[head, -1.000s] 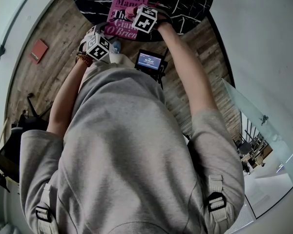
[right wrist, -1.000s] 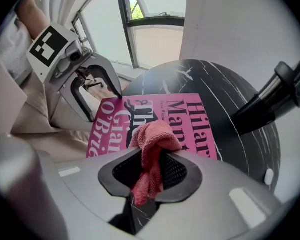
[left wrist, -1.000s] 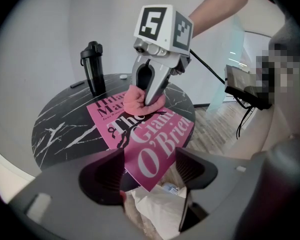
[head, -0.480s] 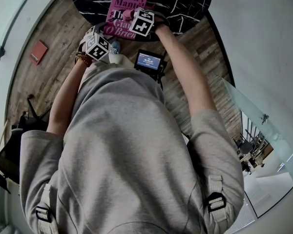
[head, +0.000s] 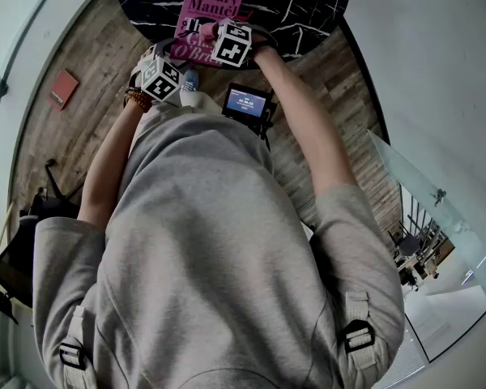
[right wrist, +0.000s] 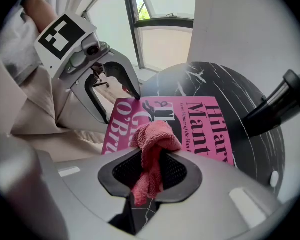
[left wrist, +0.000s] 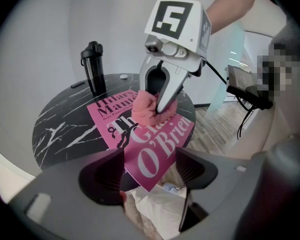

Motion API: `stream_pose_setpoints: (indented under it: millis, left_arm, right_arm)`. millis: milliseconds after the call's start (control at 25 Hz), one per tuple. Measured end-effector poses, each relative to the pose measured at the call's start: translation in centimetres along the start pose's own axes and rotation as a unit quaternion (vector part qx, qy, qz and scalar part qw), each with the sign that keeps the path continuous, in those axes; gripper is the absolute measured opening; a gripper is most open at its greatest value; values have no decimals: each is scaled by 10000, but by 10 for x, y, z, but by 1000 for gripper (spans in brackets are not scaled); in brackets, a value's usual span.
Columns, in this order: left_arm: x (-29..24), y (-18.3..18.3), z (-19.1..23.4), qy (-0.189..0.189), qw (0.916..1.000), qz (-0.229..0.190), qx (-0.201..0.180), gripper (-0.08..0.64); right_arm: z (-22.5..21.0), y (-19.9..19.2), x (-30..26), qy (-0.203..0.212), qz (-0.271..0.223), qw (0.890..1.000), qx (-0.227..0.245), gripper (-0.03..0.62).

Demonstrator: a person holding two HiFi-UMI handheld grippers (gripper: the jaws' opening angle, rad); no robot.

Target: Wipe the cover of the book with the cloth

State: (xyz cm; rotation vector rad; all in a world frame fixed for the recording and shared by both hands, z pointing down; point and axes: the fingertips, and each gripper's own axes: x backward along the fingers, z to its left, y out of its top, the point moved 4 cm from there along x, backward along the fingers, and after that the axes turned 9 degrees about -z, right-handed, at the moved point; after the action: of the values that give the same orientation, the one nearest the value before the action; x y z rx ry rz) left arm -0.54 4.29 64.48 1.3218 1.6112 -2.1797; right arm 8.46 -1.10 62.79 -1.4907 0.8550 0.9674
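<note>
A pink book point(head: 206, 8) lies on the round black marble table point(head: 300, 6), its near corner over the table's edge. My right gripper point(right wrist: 151, 156) is shut on a bunched pink cloth point(right wrist: 155, 136), which presses on the book's cover point(right wrist: 205, 129) over the title. In the left gripper view the right gripper point(left wrist: 157, 101) stands upright with the cloth point(left wrist: 147, 111) under its tips. My left gripper point(left wrist: 149, 166) is open at the table's near edge, and the book's near corner point(left wrist: 155, 149) shows between its fingers. I cannot tell whether they touch it.
A black bottle point(left wrist: 93, 66) stands at the far side of the table behind the book. A small screen device point(head: 245, 102) hangs at the person's waist. A red item point(head: 64, 85) lies on the wooden floor to the left. A glass panel point(head: 425, 193) stands at right.
My right gripper has slid the cloth left and toward the person across the cover, hiding more of the title. The left gripper has stayed put.
</note>
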Motion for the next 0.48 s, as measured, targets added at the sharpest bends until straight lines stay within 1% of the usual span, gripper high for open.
stream_pose_setpoints:
  millis: [480]
  left_arm:
    - [-1, 0, 0, 8, 10000, 13, -4, 320]
  right_arm:
    - [19, 1, -2, 128, -87, 9999, 78, 101]
